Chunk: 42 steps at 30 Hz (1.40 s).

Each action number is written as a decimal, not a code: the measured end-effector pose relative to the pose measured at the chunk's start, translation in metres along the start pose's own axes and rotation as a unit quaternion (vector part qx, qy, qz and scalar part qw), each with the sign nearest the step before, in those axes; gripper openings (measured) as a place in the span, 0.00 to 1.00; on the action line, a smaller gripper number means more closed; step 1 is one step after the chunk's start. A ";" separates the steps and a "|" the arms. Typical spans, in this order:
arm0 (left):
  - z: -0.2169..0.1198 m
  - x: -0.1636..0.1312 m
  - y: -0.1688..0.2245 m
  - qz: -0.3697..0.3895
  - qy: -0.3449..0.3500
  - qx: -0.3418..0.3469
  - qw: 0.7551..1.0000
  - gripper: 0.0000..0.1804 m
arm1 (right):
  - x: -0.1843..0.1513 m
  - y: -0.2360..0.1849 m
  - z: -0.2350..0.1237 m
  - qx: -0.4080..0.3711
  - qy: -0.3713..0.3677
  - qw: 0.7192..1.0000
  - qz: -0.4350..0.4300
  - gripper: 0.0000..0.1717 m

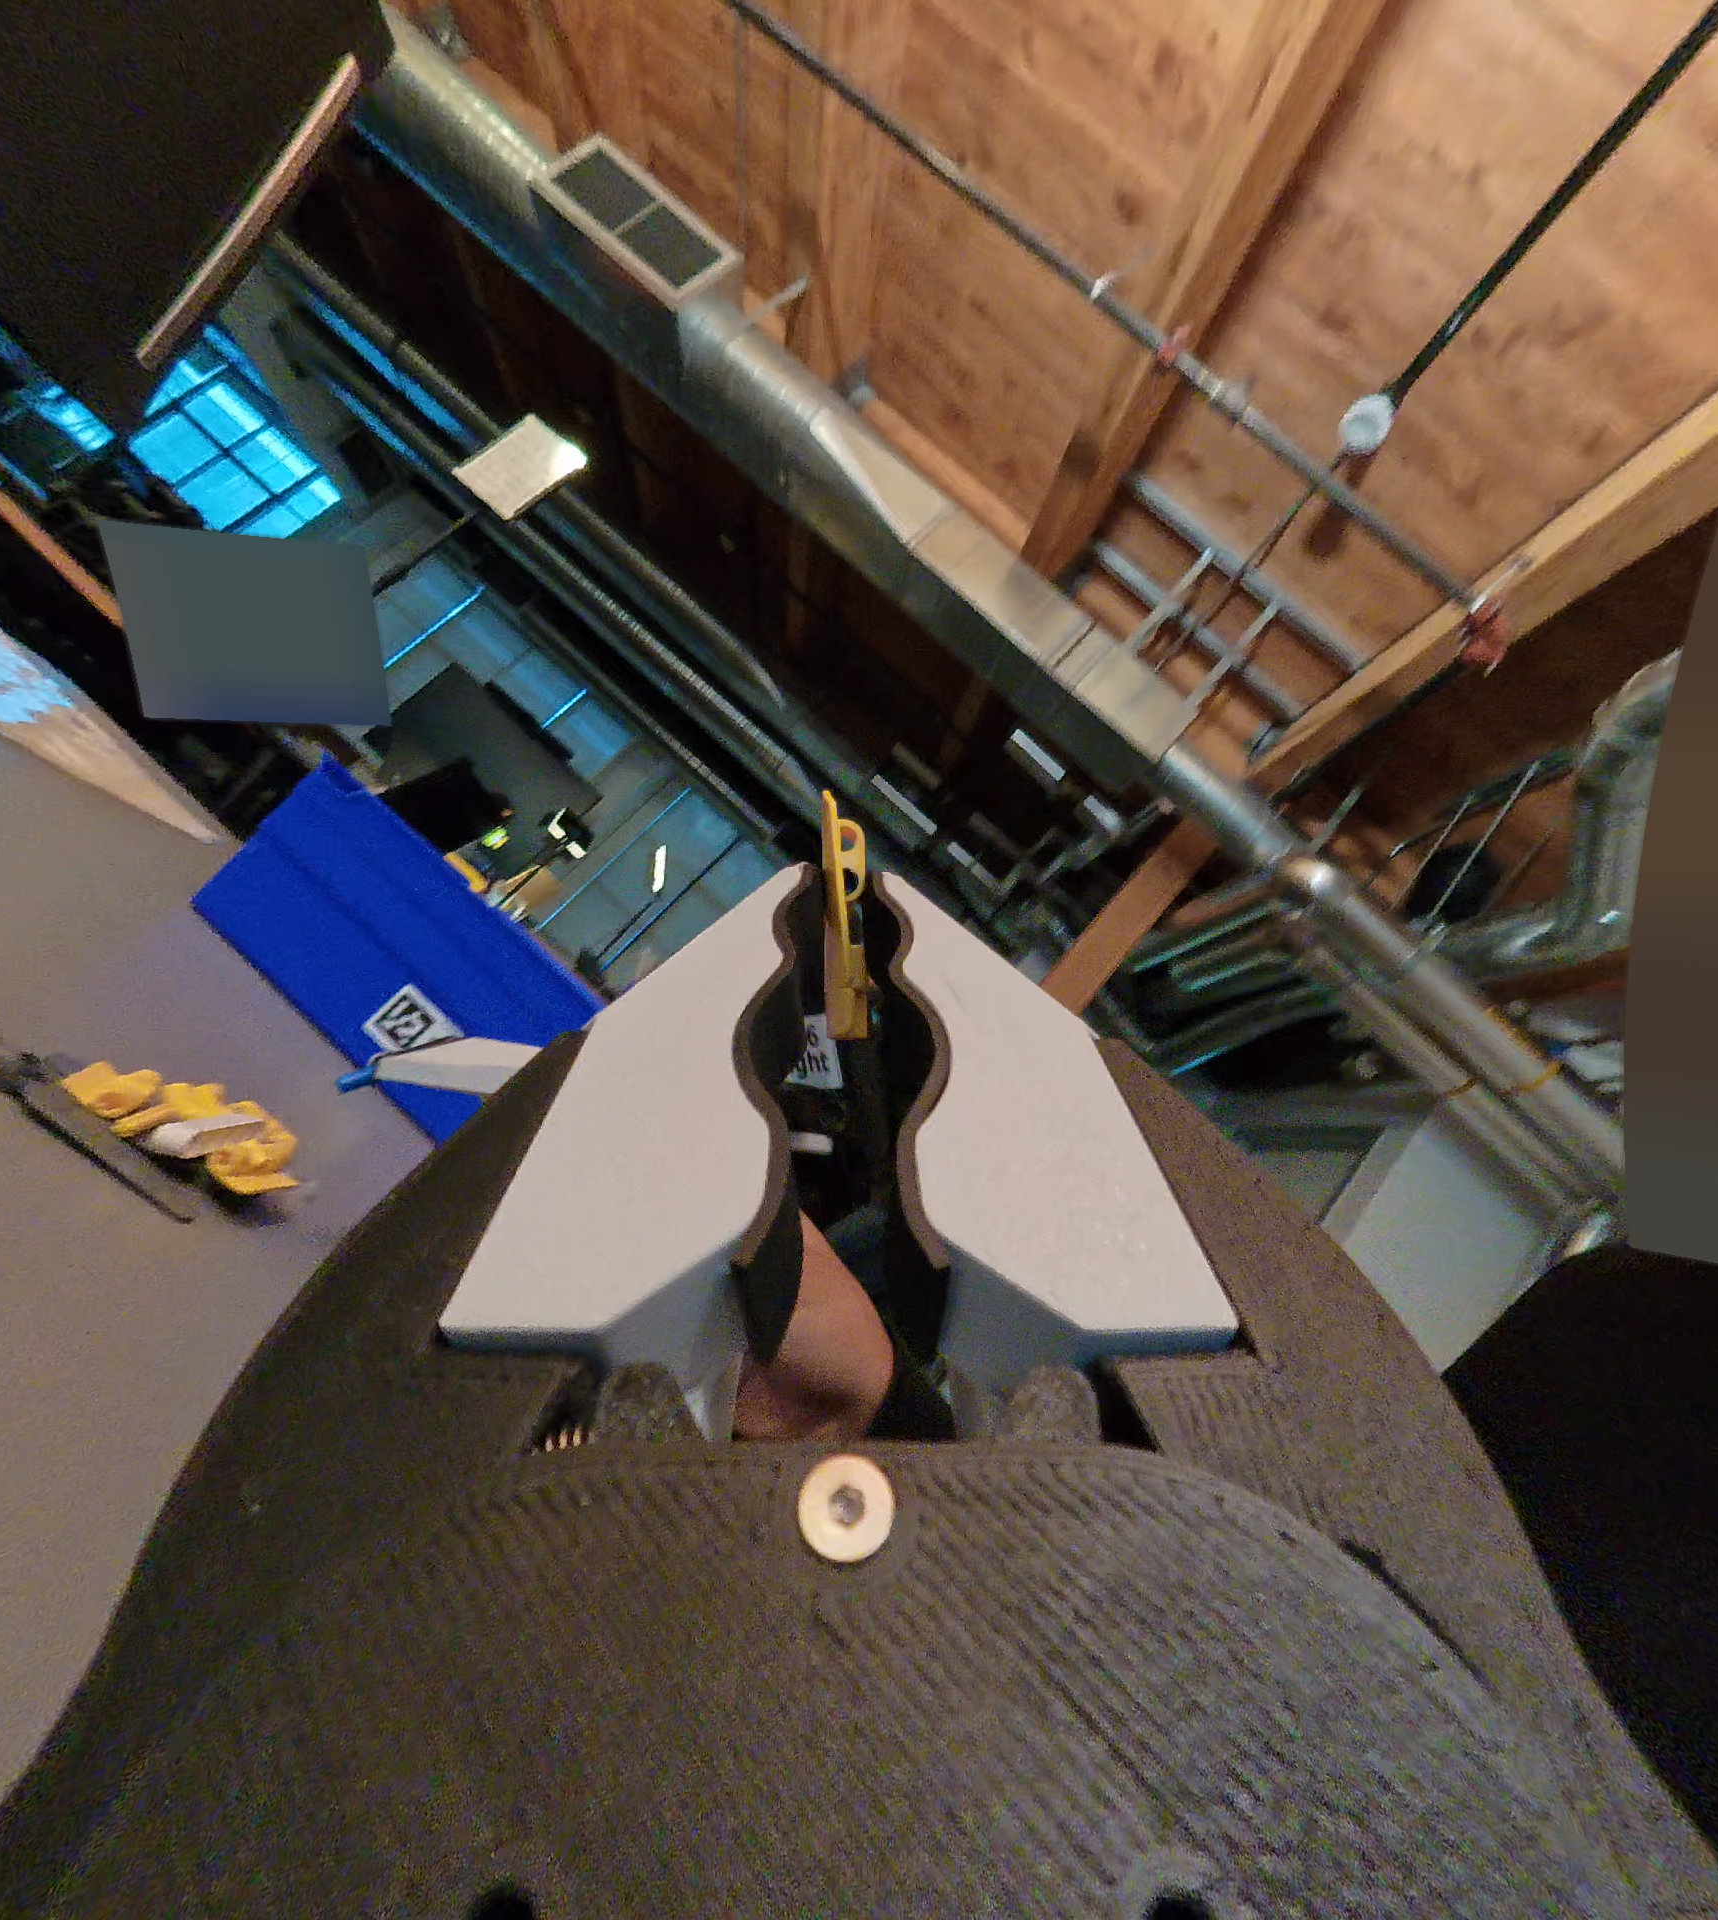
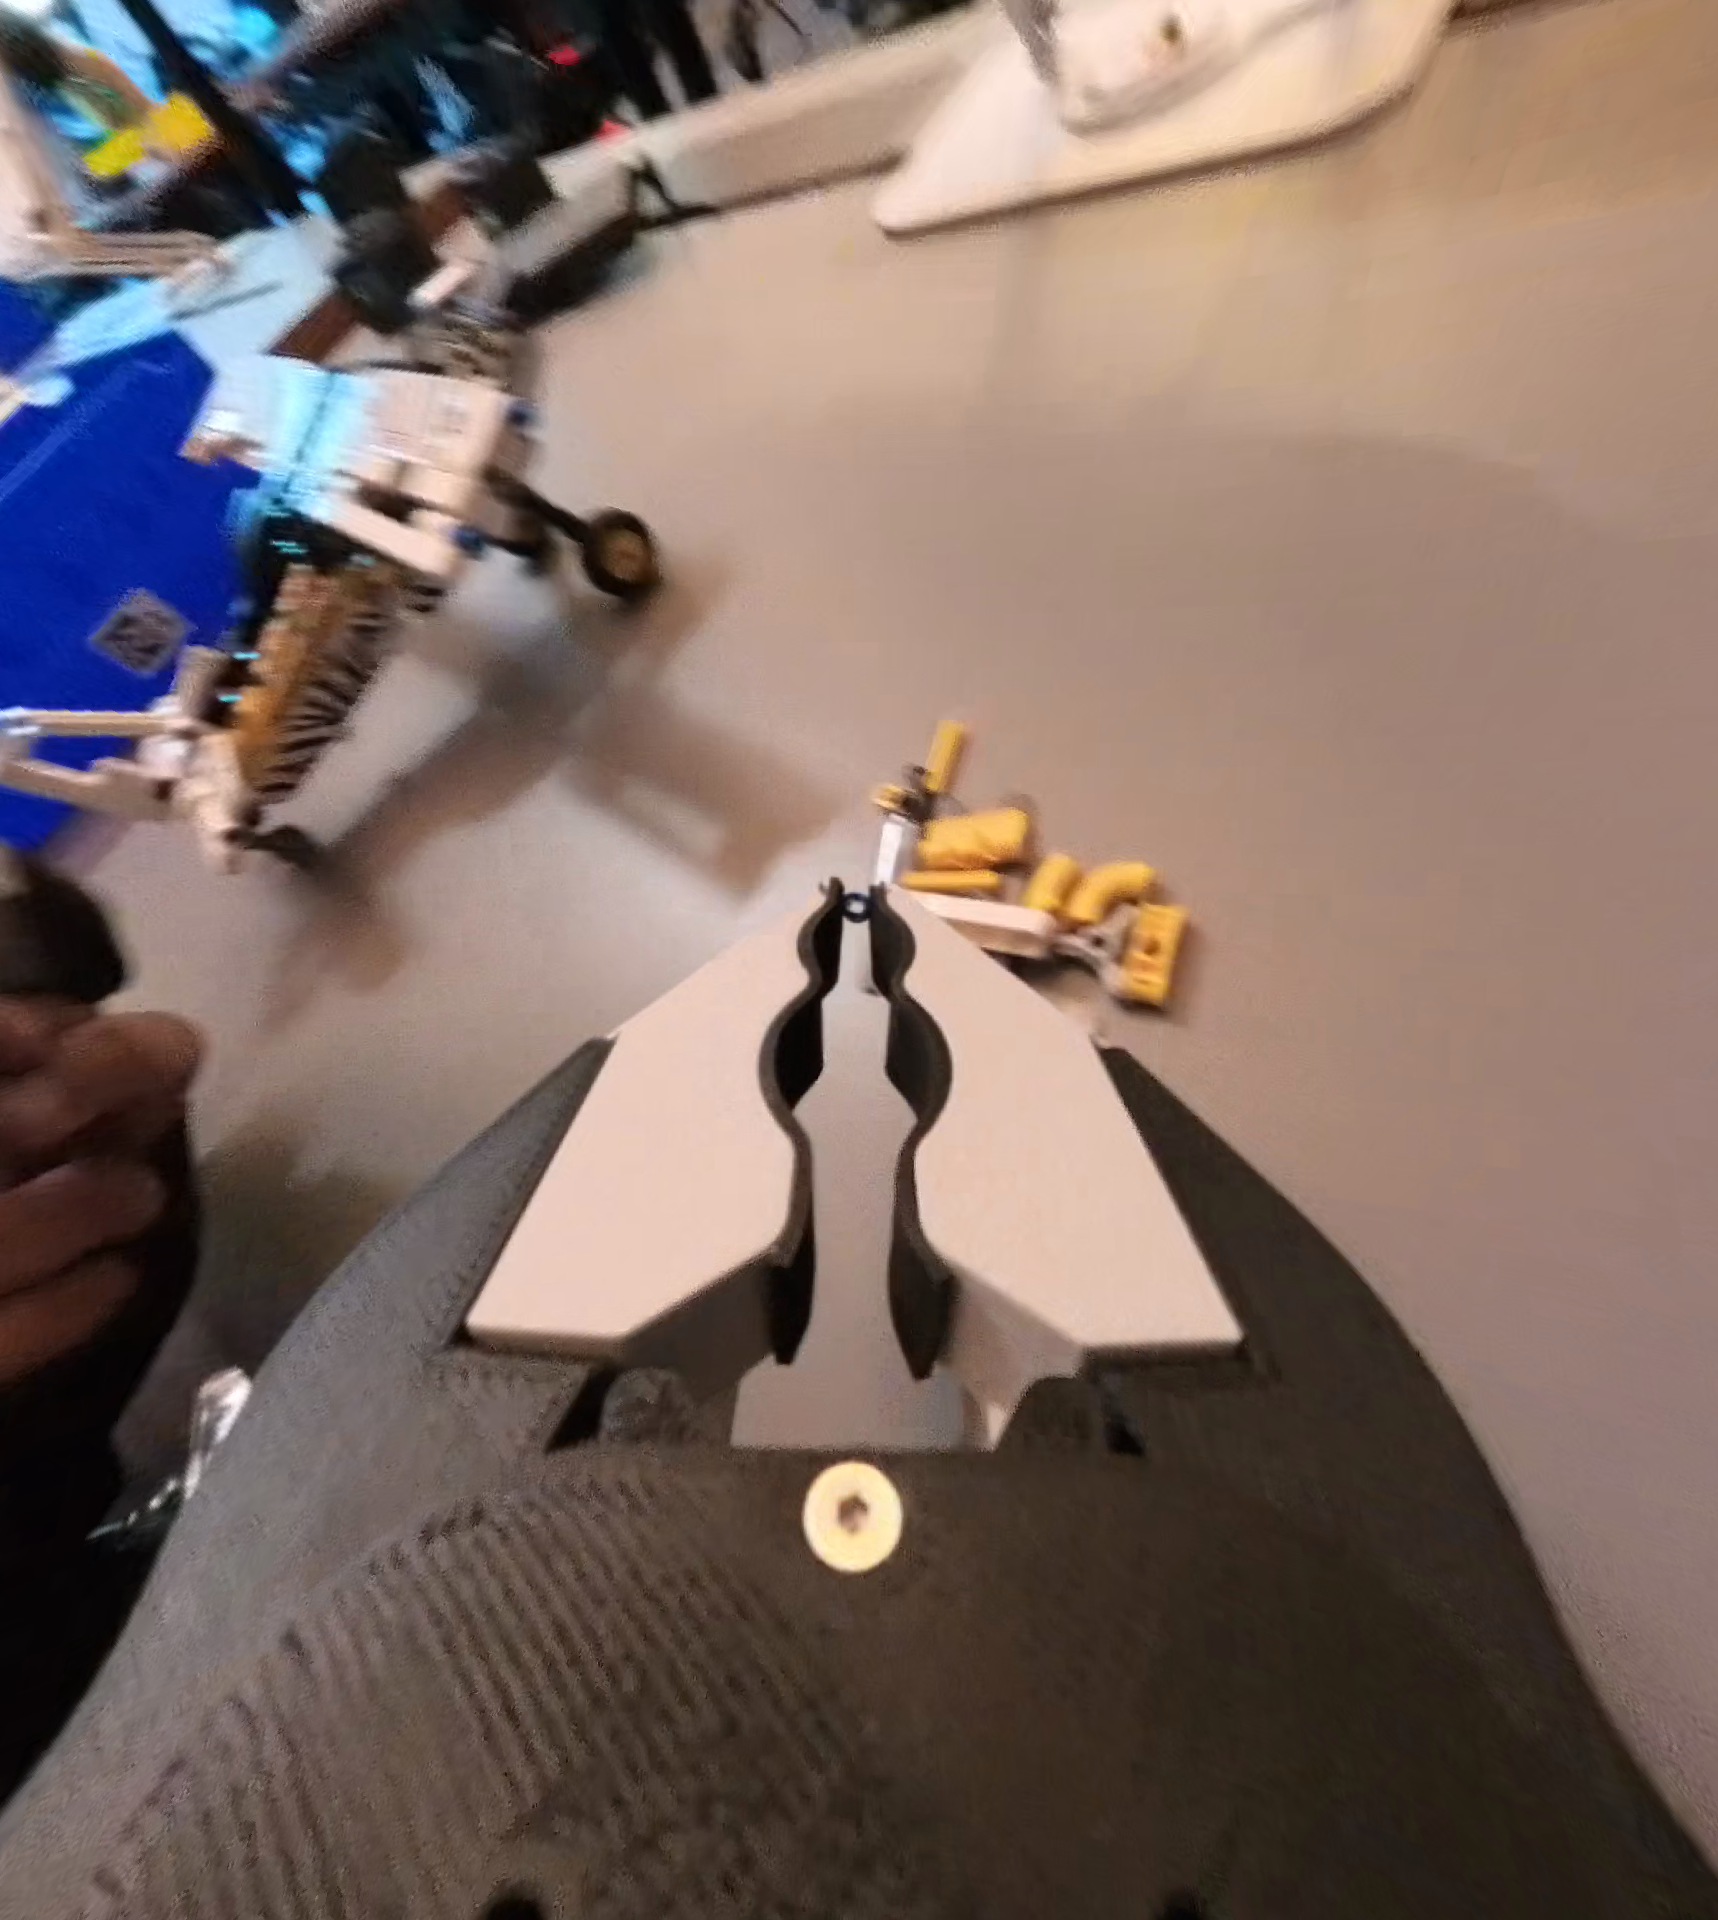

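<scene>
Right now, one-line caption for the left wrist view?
Left gripper clamps a thin yellow plastic beam upright; yellow parts lie on the grey table.

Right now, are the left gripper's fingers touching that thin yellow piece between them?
Touching. In the left wrist view the fingers of the left gripper close on the thin yellow perforated piece at their tips, holding it upright with no gap visible on either side.

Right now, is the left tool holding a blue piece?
No, the left tool grips a thin yellow piece standing upright between its fingertips.

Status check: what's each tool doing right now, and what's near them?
Left tool shut on thin yellow piece, raised. Right tool pinching small dark blue ring above grey table. Yellow parts pile just beyond.
</scene>
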<state>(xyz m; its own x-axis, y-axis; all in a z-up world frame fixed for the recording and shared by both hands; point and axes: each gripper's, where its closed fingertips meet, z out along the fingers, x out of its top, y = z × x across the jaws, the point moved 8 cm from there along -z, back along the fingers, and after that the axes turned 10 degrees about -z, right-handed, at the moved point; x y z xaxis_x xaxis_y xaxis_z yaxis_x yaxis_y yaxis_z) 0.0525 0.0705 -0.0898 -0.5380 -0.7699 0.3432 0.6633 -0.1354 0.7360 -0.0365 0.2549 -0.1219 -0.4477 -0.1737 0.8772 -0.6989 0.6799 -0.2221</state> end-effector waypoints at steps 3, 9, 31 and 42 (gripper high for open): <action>0.002 -0.001 -0.003 0.037 -0.030 0.018 0.999 0.02 | -0.010 0.022 0.008 -0.002 -0.017 0.997 0.072 0.01; -0.003 -0.001 -0.018 0.041 -0.046 0.046 0.997 0.02 | -0.006 0.035 -0.002 0.008 0.023 0.993 0.113 0.13; 0.006 -0.010 -0.036 -0.139 -0.120 -0.014 0.983 0.02 | 0.019 -0.084 -0.029 0.165 0.164 0.956 -0.176 0.07; 0.005 -0.011 -0.031 -0.134 -0.117 -0.041 0.983 0.02 | 0.024 -0.091 -0.036 0.175 0.169 0.949 -0.200 0.00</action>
<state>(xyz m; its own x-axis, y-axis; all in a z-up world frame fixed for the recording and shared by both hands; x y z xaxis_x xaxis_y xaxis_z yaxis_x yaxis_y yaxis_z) 0.0353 0.0863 -0.1133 -0.7979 -0.5363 0.2751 0.5159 -0.3716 0.7718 0.0367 0.2146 -0.0649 0.0570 -0.0890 0.9944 -0.9441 0.3190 0.0826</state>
